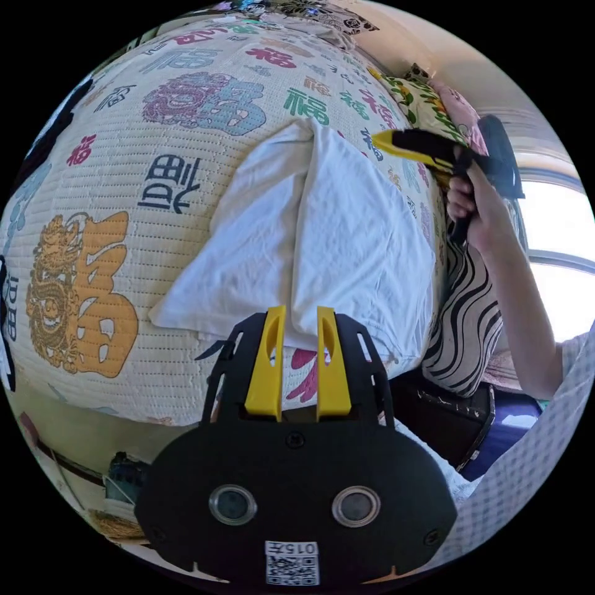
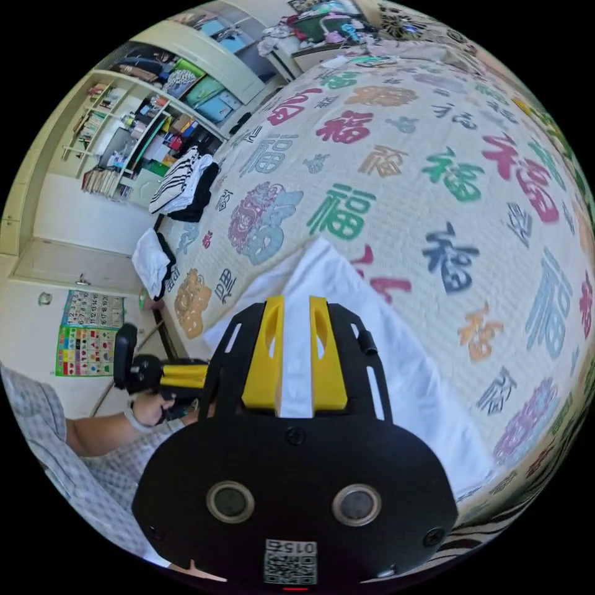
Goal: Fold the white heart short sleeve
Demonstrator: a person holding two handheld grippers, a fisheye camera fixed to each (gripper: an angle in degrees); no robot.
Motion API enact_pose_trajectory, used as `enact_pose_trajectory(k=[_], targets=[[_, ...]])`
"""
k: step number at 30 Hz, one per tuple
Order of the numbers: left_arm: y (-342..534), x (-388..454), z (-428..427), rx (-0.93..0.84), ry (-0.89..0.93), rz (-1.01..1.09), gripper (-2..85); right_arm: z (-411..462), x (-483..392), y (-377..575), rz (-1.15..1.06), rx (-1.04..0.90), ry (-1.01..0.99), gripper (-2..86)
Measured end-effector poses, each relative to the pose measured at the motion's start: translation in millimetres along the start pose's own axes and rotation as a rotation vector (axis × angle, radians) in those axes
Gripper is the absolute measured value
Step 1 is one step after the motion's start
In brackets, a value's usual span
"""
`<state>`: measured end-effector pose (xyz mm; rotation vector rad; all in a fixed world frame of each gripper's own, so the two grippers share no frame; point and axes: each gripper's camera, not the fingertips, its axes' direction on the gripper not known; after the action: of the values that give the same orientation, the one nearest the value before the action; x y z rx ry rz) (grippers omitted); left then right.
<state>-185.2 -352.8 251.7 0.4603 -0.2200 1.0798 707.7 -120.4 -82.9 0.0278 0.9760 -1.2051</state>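
Hovering with jaws apart, my left gripper (image 1: 300, 316) sits at the near hem of the white shirt (image 1: 328, 248) on the patterned bedspread (image 1: 93, 204); its length runs away toward my right gripper (image 2: 296, 307), also parted, over it.

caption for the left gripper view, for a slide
Left gripper open over the white shirt's near edge on the printed bedspread, right gripper raised beyond.

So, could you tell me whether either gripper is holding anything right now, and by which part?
Nothing is held. The left gripper hangs open at the near edge of the white shirt; the right gripper is open above it, off the cloth.
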Motion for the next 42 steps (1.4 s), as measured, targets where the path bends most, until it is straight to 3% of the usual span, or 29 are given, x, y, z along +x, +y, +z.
enact_pose_trajectory(k=[4,7,17,24,28,32,38,42], targets=[[2.1,-3.2,-0.9,0.01,0.111,-0.057,6.3,53.7,-12.1,-85.0,-0.016,-0.131,0.063,7.9],[3.7,3.0,-4.4,-0.02,0.134,-0.049,2.2,98.0,-5.4,-120.1,0.024,-0.254,0.09,2.9],[18.3,28.3,-54.1,0.025,0.082,-0.037,-0.6,116.0,-16.6,-184.0,-0.065,-0.271,0.274,-0.8],[24.0,23.8,-62.1,-0.025,0.133,-0.085,1.6,134.5,-6.1,-209.0,-0.074,-0.275,0.166,1.8],[38.6,32.1,-106.7,-0.018,0.002,0.006,4.5,83.1,-0.8,-191.5,-0.119,-0.149,0.124,4.2],[51.2,14.0,-146.3,-0.001,-0.097,-0.046,6.8,61.7,5.6,-169.4,-0.134,-0.151,0.189,5.2],[52.6,5.7,-175.4,0.107,-0.123,-0.086,9.3,96.7,-2.5,-228.6,-0.201,-0.223,0.189,7.1],[45.6,8.4,-166.2,0.079,-0.138,-0.076,10.2,130.6,-15.2,-285.2,-0.233,-0.278,0.154,8.5]])
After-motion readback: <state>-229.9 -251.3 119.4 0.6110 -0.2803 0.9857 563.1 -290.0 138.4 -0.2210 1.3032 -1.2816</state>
